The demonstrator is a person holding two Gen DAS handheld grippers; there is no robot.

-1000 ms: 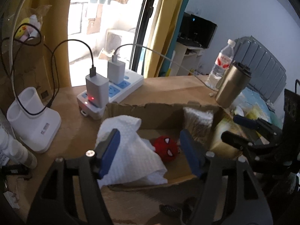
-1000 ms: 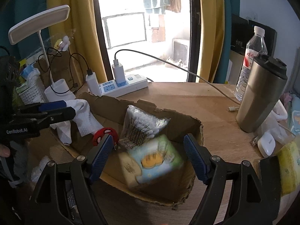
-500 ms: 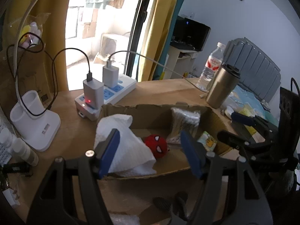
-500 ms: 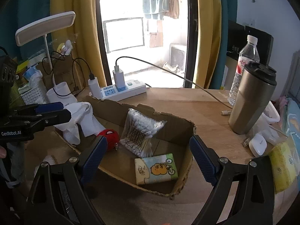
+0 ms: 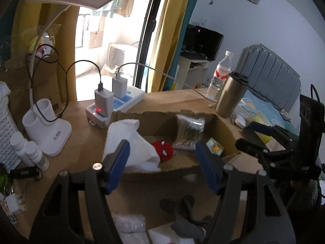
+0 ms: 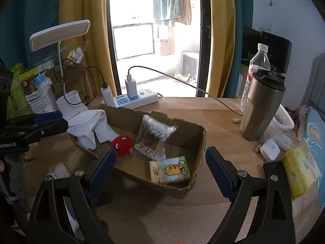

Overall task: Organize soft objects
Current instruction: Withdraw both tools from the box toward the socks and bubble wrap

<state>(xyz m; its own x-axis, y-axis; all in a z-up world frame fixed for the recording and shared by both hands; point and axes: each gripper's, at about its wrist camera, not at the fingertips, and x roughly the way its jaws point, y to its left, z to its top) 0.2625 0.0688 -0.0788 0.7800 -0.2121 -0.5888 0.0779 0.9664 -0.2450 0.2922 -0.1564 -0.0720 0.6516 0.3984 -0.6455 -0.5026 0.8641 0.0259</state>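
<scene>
A torn cardboard box (image 6: 200,142) lies on the wooden desk. Inside it are a white cloth (image 6: 89,122) draped over the left rim, a red spider-face plush (image 6: 121,145), a bag of cotton swabs (image 6: 152,136) and a cartoon tissue pack (image 6: 170,169) lying flat. My right gripper (image 6: 161,164) hangs open before the box's near wall, nothing between its blue pads. In the left wrist view the box (image 5: 172,172), cloth (image 5: 124,134), plush (image 5: 163,151) and swabs (image 5: 190,130) show beyond my left gripper (image 5: 162,160), open and holding nothing.
A power strip (image 6: 136,99) with chargers and cables sits behind the box. A steel tumbler (image 6: 260,109) and water bottle (image 6: 258,65) stand right. A white lamp base (image 5: 44,126) and basket are left. An earbud case (image 6: 270,149) and yellow pack (image 6: 298,168) lie near the right edge.
The tissue pack left my right gripper and now lies flat in the box. The right jaws widened. Both grippers drew back and rose from the box.
</scene>
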